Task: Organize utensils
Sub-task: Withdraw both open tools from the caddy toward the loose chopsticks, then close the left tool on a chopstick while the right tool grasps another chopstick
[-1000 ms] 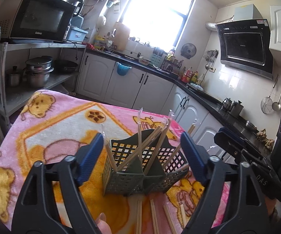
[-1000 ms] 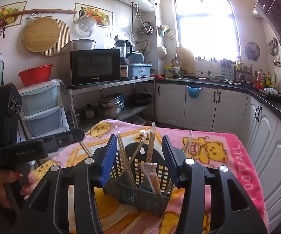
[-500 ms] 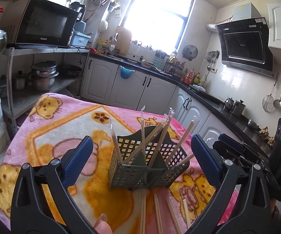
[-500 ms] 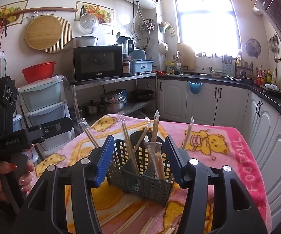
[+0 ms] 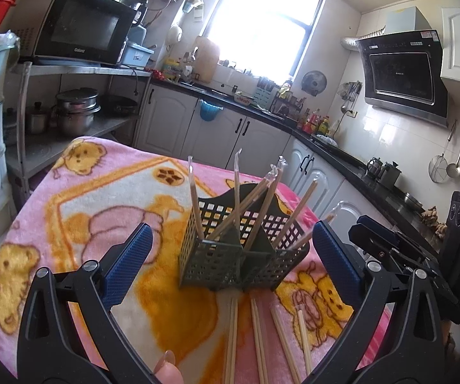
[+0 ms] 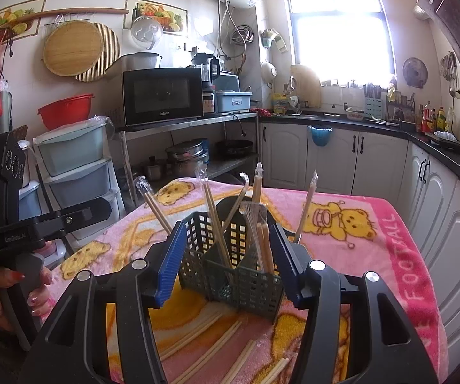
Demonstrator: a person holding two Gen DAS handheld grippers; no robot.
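A dark green slotted utensil basket stands on the pink bear blanket, with several plastic-wrapped chopsticks leaning upright in its compartments. More bare chopsticks lie loose on the blanket just in front of it. My left gripper is wide open, its blue pads well clear of the basket's sides. My right gripper is partly open and holds nothing; the basket sits just beyond its pads. The left wrist view shows it beside the basket, apart.
The blanket-covered table ends at the right near white cabinets. A steel shelf with a microwave and pots stands beyond the far left corner, beside plastic drawers. A hand grips the left tool's handle.
The left jaws have spread from close beside the basket to wide open. Both grippers have backed away from the basket, which stands on the blanket, and more loose chopsticks show.
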